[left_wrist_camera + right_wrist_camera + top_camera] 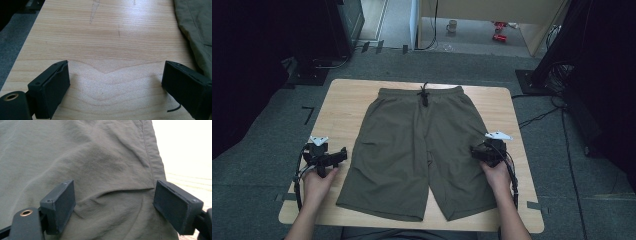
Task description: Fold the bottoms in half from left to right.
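Wooden table (343, 100) sits on a grey floor, and a pair of olive shorts (414, 150) lies flat on it, with the leg hems near the person and the waistband at the far edge. At the near left, the left gripper (343, 154) hovers over bare wood just beside the left leg of the shorts, its 2 jaws standing wide apart with nothing between them. At the near right, the right gripper (474, 151) is over the outer seam of the right leg, also with its jaws spread and not pressing the cloth.

The risk seems to be an uneven grasp. The left gripper could close on air. The right gripper could pinch only the top layer, because the fabric (105, 165) is thin and wrinkled there, so a fold would come out crooked. Farther away, the drawstring (425, 95) could slip under the fold.
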`<state>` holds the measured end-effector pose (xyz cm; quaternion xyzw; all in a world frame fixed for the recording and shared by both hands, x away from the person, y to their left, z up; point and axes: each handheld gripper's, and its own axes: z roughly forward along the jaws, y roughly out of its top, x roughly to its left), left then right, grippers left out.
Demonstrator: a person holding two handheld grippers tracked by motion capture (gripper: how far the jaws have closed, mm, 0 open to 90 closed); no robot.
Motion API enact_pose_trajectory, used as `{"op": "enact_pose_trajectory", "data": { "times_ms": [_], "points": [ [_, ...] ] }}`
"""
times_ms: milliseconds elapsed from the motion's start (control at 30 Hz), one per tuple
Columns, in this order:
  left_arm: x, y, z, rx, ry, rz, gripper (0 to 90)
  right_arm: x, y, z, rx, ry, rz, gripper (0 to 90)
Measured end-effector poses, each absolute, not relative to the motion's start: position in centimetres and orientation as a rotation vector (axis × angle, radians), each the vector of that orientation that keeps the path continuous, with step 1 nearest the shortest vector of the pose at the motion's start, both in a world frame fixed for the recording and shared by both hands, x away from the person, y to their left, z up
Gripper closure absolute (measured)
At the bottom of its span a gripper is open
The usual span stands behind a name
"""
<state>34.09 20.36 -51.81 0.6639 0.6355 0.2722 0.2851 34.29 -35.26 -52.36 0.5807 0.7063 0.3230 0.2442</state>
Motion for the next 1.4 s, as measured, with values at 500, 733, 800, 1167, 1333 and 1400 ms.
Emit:
{"op": "enact_pose_trajectory", "data": {
  "times_ms": [500,733,800,1167,1333,1400],
  "points": [
    [34.4,21.0,-51.0,1.904,1.563,0.58,16.2,34.6,-35.3,-51.8,1.596,1.982,0.859,22.4],
    [33.7,21.5,-50.1,1.929,1.505,0.532,22.9,34.7,-35.4,-51.3,1.62,2.014,0.88,27.0],
    [33.3,21.5,-49.8,1.934,1.488,0.525,23.6,34.6,-35.3,-51.0,1.62,2.013,0.904,28.1],
    [30.8,20.5,-48.7,1.973,1.392,0.474,31.3,34.2,-34.9,-50.1,1.607,2.008,0.957,29.5],
    [30.3,19.8,-48.5,1.994,1.353,0.47,31.6,34.1,-34.8,-49.9,1.603,2.008,0.967,29.6],
    [30.0,19.5,-48.6,2.01,1.339,0.459,32.0,34.0,-34.6,-49.7,1.598,2.012,0.973,29.5]
  ]
}}
